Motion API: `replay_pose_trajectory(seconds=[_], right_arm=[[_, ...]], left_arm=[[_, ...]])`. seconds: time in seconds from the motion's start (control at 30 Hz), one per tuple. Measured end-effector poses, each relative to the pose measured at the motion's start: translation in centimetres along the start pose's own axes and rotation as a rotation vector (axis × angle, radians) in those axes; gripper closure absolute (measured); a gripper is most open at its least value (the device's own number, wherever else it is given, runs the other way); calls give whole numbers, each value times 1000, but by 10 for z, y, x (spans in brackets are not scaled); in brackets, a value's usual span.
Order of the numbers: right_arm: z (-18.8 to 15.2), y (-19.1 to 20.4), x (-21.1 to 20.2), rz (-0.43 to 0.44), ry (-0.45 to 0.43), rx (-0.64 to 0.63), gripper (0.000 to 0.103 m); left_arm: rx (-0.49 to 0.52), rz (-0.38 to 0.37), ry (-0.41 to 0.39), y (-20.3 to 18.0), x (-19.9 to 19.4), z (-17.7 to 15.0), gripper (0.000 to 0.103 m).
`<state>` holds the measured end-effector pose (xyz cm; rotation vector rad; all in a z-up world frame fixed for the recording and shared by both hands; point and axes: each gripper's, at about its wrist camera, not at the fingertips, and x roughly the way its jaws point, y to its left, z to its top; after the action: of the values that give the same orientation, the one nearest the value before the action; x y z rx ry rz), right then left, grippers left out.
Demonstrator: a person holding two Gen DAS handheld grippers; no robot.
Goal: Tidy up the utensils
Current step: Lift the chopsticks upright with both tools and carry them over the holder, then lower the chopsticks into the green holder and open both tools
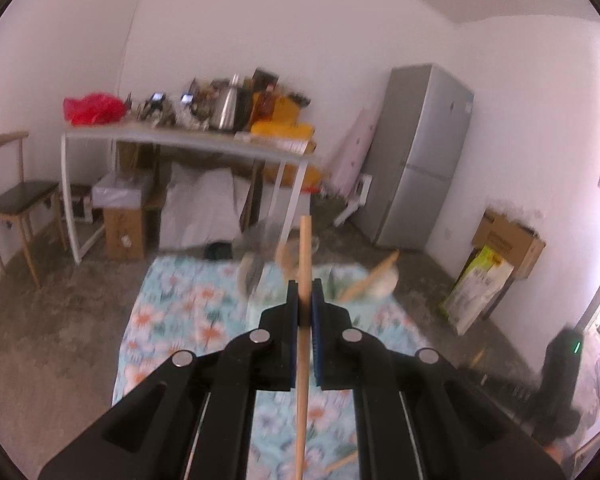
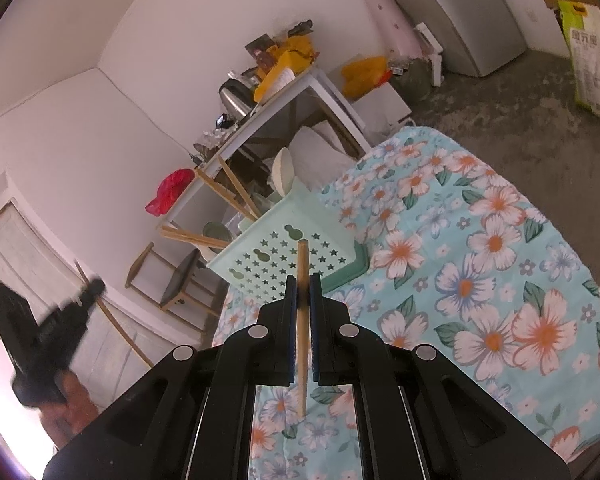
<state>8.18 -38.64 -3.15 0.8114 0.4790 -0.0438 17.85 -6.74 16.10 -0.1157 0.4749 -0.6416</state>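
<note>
Left wrist: left gripper (image 1: 305,292) clamps one chopstick (image 1: 302,344), right gripper (image 2: 304,286) clamps another chopstick (image 2: 302,320), one green basket (image 2: 292,252).

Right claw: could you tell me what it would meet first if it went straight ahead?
Probably the perforated side of the green basket, right beyond the chopstick that the right claw holds; depth is unclear.

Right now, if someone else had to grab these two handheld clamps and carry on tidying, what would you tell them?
Left gripper: shut on a wooden chopstick.
Right gripper: shut on a second chopstick.
The green perforated basket stands on the floral cloth, with several wooden utensils and bowls already in it.
Left to do: put both held chopsticks into the basket. I can't tell whether other loose utensils remain.
</note>
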Motion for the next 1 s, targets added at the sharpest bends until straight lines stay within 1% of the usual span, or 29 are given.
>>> replay_pose_trajectory(seconds=[0.17,0.3,0.4,0.47,0.53,0.63,0.73,0.8,0.87,1.0], right_arm=[[1,0,0,0,2,-1,99],[2,1,1,-2,0,-3,99],[3,3,2,-3,-1,-6,99],[4,3,4,-4,0,-7,99],[4,3,5,-6,0,-6,99],[5,2,7,-7,3,-2,99],[7,2,9,-8,5,-1,99],[7,0,10,-6,6,0,99],[7,-1,10,-7,7,1,99],[6,-3,10,-9,10,4,99]], left_arm=[[-10,-48,-136,-14,5,42,98],[-43,-70,-233,-22,19,74,98],[-44,-43,-285,-26,39,90,98],[-44,-17,-296,-28,55,97,98],[-48,11,-290,-27,74,99,98],[-42,69,-286,-26,102,95,98],[-13,125,-272,-26,130,86,98],[4,139,-246,-26,145,77,98],[18,137,-225,-27,154,68,98],[36,123,-192,-27,158,51,97]])
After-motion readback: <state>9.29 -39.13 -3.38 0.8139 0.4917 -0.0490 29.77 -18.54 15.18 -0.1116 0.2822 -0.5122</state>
